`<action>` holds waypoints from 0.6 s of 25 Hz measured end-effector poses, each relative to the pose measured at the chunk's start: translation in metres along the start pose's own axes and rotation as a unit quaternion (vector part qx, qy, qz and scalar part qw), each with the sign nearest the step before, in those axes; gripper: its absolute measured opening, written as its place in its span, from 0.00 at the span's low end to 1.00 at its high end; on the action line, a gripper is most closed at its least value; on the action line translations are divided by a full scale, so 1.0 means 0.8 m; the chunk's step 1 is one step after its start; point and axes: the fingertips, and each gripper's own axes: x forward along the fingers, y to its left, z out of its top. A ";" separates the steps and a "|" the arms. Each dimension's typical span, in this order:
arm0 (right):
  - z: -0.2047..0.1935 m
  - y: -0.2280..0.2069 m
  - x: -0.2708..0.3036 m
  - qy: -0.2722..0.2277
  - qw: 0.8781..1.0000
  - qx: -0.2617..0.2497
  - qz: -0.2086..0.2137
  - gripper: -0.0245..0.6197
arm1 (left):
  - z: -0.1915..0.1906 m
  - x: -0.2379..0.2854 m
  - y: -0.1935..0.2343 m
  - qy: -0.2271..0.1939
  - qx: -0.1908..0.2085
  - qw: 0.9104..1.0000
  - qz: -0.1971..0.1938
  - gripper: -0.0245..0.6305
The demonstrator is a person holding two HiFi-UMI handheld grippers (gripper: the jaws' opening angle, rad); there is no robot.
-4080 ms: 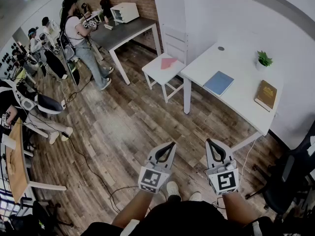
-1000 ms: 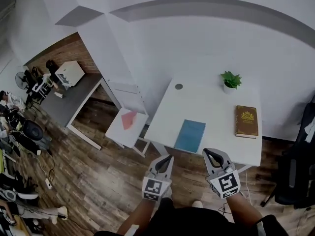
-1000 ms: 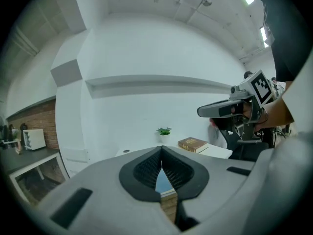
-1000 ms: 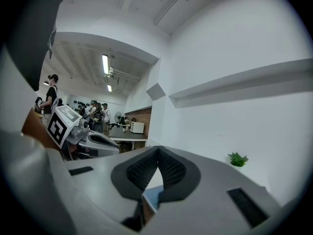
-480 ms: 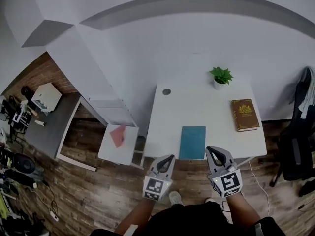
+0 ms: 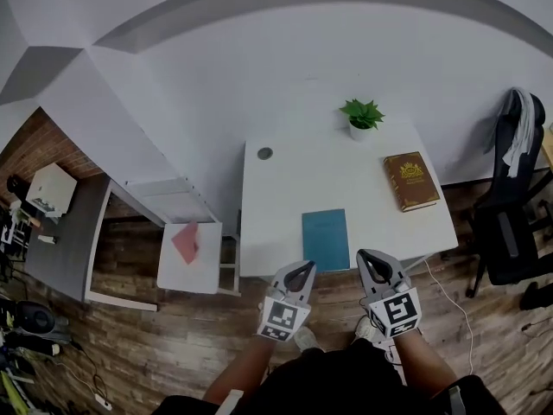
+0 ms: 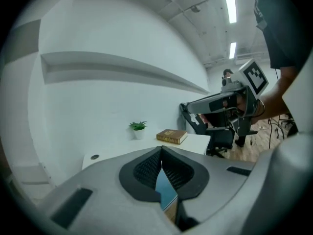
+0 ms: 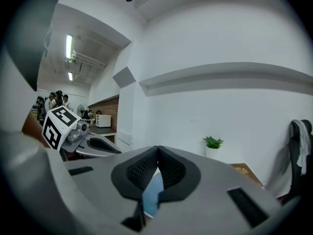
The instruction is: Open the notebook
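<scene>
You are holding both tools low in front of you, just short of the table's (image 6: 281, 188) near edge. The left tool (image 6: 300, 271) is closed, its pads meeting with nothing between them. The right tool (image 8: 157, 152) is closed and empty as well.

The notebook (image 6: 326, 239) is lying flat and shut on the table, close to that near edge, ahead of the gap between your two tools. Its long axis is running straight away from you, so a short edge is facing you and the long edges are lying to left and right. In the head view the left tool's tip is sitting right by the notebook's near left corner, while the right tool is standing a little off to the right of the near right corner; the left is looking slightly nearer.

Which long edge carries the spine cannot be made out, and that is what the coming move is hinging on. Both tools will probably need to open before either can catch the cover. The book (image 6: 411, 181) and plant (image 6: 361, 115) are sitting well apart, farther back.
</scene>
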 end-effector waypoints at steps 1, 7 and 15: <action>-0.005 -0.003 0.000 0.006 1.000 0.002 0.001 0.03 | -0.004 0.006 -0.004 0.008 0.011 1.000 -0.002 0.04; -0.014 -0.018 -0.002 0.018 1.000 0.009 0.008 0.03 | -0.022 0.034 -0.023 0.036 0.062 0.997 -0.023 0.11; -0.032 -0.044 -0.016 0.033 0.999 0.021 0.010 0.03 | -0.104 0.084 -0.067 0.156 0.172 0.968 -0.097 0.31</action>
